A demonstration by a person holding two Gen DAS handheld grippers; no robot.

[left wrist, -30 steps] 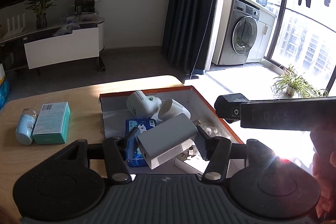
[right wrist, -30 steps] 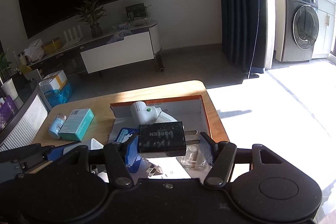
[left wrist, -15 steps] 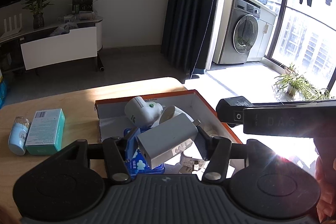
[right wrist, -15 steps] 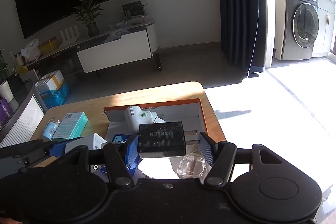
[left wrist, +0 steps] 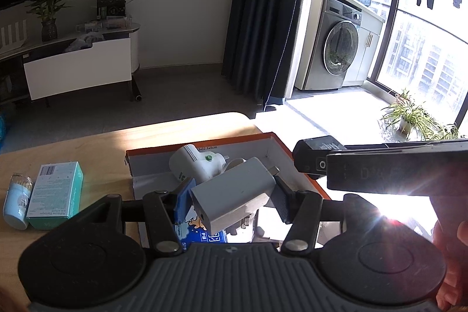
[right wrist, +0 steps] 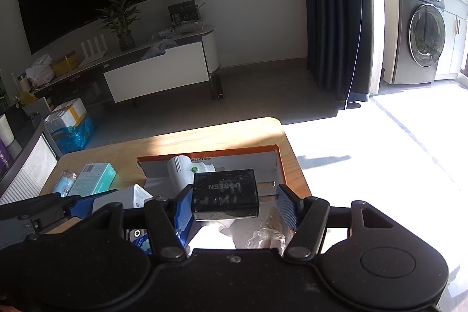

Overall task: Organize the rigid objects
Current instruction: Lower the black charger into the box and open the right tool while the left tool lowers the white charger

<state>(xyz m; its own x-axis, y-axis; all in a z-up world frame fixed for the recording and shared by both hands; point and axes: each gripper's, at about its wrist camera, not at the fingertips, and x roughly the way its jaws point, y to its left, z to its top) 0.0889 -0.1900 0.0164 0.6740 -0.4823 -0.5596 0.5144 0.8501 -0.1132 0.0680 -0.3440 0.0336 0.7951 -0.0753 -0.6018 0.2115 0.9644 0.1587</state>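
My left gripper [left wrist: 232,198] is shut on a white charger block [left wrist: 234,195], held tilted over the open orange-rimmed box [left wrist: 272,136]. My right gripper [right wrist: 235,206] is shut on a black charger [right wrist: 225,193], its metal prongs against the right pad. This black charger [left wrist: 316,157] also shows in the left wrist view, just right of the box's far corner. In the right wrist view the box [right wrist: 234,151] lies under the fingers, and the left gripper [right wrist: 73,203] with its white charger [right wrist: 128,196] sits at the lower left. A white plug device [left wrist: 193,165] with a green button lies in the box.
A teal carton [left wrist: 55,192] and a small pale bottle [left wrist: 16,203] stand on the wooden table [left wrist: 87,148] left of the box. A blue packet [left wrist: 204,233] and clear plastic [right wrist: 266,236] lie in the box. The table's right edge runs close beside the box.
Both grippers have drifted slightly forward and to the right over the box, each still holding its charger. The teal carton and bottle have slid left in both views.
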